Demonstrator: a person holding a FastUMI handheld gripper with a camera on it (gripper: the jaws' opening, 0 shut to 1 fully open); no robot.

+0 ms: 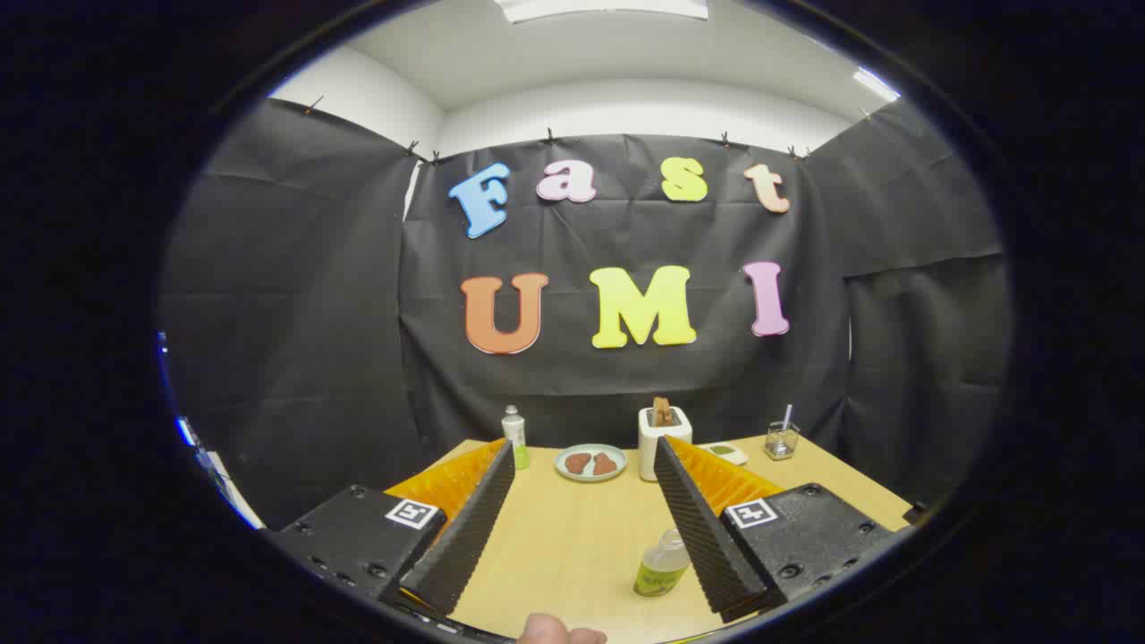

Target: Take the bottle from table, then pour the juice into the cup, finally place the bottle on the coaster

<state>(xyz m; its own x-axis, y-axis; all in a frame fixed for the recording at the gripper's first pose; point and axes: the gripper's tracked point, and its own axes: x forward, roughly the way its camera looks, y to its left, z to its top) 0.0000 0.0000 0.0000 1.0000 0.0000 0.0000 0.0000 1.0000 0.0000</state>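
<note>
The gripper (583, 465) hovered above a light wooden table (572, 546) with its two fingers spread wide apart and nothing pinched between them. Between the fingers, low down and close against the inner face of the right finger (702, 528), stood a small clear bottle (663, 563) holding yellow-green juice, with a pale cap and a green label; whether it actually touched that finger could not be told. The left finger (470, 532) was well apart from it. Beyond the fingertips, toward the far edge of the table, a pale round plate (590, 462) carried two reddish-brown pieces of food. Just right of the plate stood a white toaster (664, 440) with a slice of toast sticking up out of its slot. Near the left fingertip, at the back of the table, stood a second small bottle (514, 436), white on top and green toward its base, partly hidden by that finger. Right of the toaster lay a flat pale item with a green patch on it (725, 452), possibly the coaster, though it was too small to say for sure. Farther right, near the table's far right corner, stood a clear glass cup (782, 440) with a straw leaning in it. At the very near edge of the table, below the fingers, a fingertip of a person's hand (559, 633) was seen.
</note>
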